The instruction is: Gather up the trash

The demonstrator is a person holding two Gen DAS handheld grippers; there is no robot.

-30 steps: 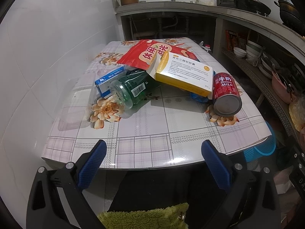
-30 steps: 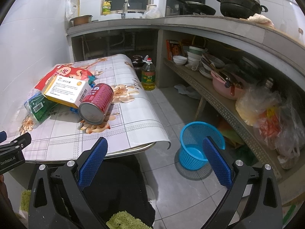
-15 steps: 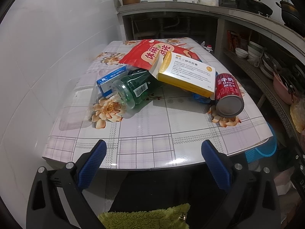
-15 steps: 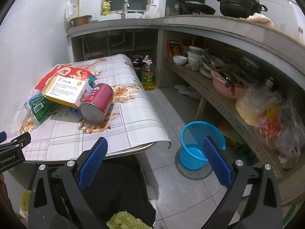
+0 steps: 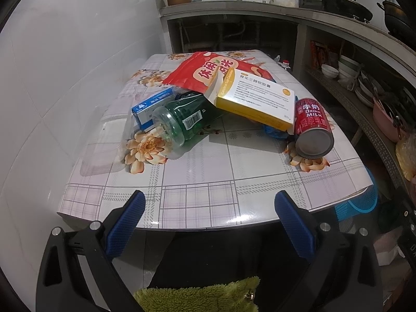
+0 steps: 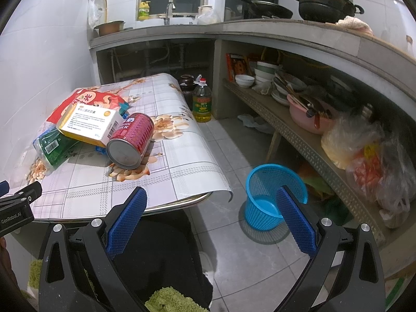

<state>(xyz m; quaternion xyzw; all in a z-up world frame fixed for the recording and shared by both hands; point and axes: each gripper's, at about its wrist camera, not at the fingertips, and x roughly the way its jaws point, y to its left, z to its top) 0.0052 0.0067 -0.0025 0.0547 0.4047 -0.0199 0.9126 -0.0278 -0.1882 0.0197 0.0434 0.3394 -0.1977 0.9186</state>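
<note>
Both hand-held grippers, left [image 5: 208,205] and right [image 6: 212,202], stayed spread wide and empty. The left had edged slightly closer to the bench [image 5: 197,195]. The trash pile, including the red can [image 5: 312,127], lay untouched.

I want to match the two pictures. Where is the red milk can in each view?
Left wrist view: the red milk can lies on its side at the right of the table, its grey end facing the camera.
Right wrist view: the same can lies left of centre.
Shared landmark: the yellow and white box leans against the can in both views.
</note>
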